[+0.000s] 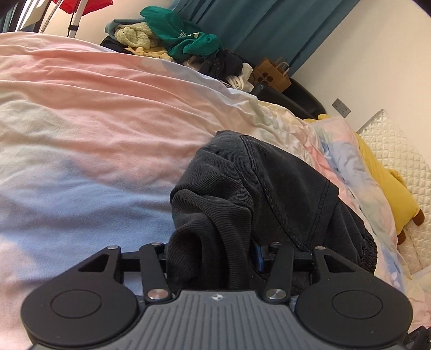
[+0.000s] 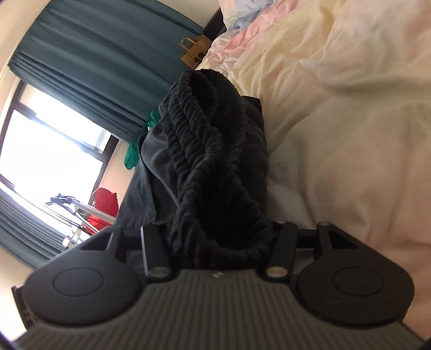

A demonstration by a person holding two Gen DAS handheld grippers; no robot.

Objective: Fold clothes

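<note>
A dark grey garment (image 1: 258,193) with ribbed cuff and stitched seams bunches over my left gripper (image 1: 215,258), which is shut on its ribbed fabric; the fingertips are hidden by the cloth. In the right wrist view the same dark garment's gathered elastic waistband (image 2: 212,161) runs into my right gripper (image 2: 218,239), which is shut on it. The garment hangs just above the pastel pink, blue and cream duvet (image 1: 94,121), also in the right wrist view (image 2: 336,121).
A pile of unfolded clothes (image 1: 175,40), green, yellow and black, lies at the bed's far edge. A brown paper bag (image 1: 272,75) stands by teal curtains (image 1: 256,24). A yellow plush toy (image 1: 390,193) and quilted pillow (image 1: 398,150) lie at the right.
</note>
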